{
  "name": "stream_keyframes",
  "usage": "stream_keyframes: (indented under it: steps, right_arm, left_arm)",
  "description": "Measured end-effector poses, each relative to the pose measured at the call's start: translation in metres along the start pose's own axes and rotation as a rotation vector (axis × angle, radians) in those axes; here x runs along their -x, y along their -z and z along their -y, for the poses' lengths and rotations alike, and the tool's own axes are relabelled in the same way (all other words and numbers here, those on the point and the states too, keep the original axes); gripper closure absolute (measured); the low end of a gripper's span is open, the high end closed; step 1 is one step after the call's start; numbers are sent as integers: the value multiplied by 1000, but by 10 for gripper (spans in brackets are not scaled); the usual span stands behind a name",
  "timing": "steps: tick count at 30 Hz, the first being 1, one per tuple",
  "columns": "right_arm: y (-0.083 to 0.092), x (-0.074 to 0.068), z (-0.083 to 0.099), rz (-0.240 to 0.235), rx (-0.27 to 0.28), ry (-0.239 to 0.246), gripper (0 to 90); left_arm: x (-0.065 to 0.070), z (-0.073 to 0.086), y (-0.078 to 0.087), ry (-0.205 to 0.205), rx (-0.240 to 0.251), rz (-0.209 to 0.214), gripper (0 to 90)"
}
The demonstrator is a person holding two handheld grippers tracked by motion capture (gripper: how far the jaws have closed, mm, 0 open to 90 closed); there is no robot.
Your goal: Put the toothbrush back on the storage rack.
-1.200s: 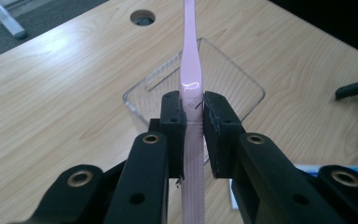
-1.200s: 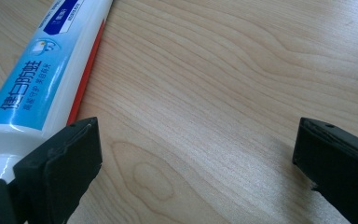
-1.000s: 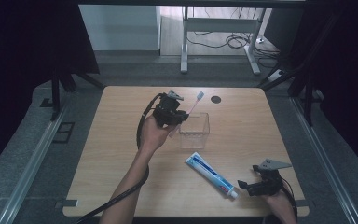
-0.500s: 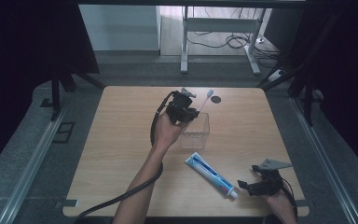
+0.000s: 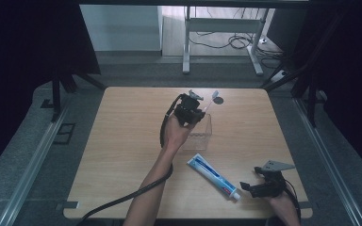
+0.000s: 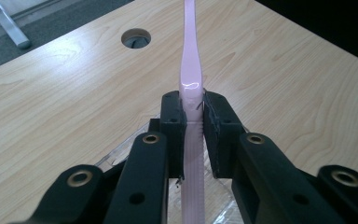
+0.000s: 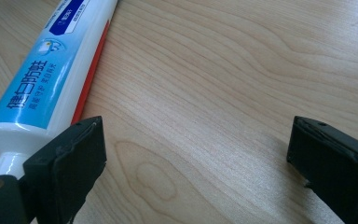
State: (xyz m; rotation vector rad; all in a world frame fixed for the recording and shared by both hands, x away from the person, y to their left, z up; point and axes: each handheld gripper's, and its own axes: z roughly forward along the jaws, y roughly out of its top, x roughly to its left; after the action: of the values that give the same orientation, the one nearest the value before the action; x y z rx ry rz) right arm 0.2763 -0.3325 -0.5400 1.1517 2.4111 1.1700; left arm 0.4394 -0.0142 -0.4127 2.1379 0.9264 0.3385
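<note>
My left gripper (image 5: pixel 197 112) (image 6: pixel 192 112) is shut on the handle of a pale pink toothbrush (image 6: pixel 189 70) (image 5: pixel 210 100), whose head points away toward the table's far side. It hovers over a clear plastic box (image 5: pixel 200 134) (image 6: pixel 121 151) near the table's middle. A blue and white toothpaste tube (image 5: pixel 213 176) (image 7: pixel 51 70) lies flat on the wood at the front right, cap toward the front edge. Just right of the cap my right gripper (image 5: pixel 249 187) (image 7: pixel 196 154) rests low with its jaws wide apart and nothing between them.
The wooden table (image 5: pixel 122 141) has a round cable hole (image 5: pixel 218 100) (image 6: pixel 135 38) near its far edge, just beyond the toothbrush head. A black cable (image 5: pixel 122 200) trails from the left gripper along the forearm to the front edge. Grey floor and metal desk legs (image 5: pixel 186 52) lie beyond.
My left hand has carried the toothbrush to the right and a little down, over the clear box. The right gripper and the toothpaste tube have stayed where they were.
</note>
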Motion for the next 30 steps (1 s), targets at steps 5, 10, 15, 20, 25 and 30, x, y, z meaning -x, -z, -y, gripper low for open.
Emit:
stream_keyframes:
  steps: [5, 10, 15, 20, 25, 30]
  right_arm:
    - [0, 0, 0, -2, 0, 0, 47]
    - [0, 0, 0, -2, 1, -1, 49]
    - [0, 1, 0, -4, 3, -2, 50]
    - [0, 1, 0, -4, 1, -2, 53]
    - [0, 1, 0, -5, 0, 0, 56]
    - [0, 1, 0, -6, 0, -2, 58]
  left_arm:
    - [3, 3, -8, -11, -2, -5, 787]
    - [6, 7, -15, -23, -9, -7, 786]
    - [8, 10, -21, -32, -24, -7, 786]
    - [9, 13, -26, -39, -38, -8, 786]
    - [12, 16, -29, -44, -48, -10, 784]
    - [14, 20, -33, -56, -62, -18, 782]
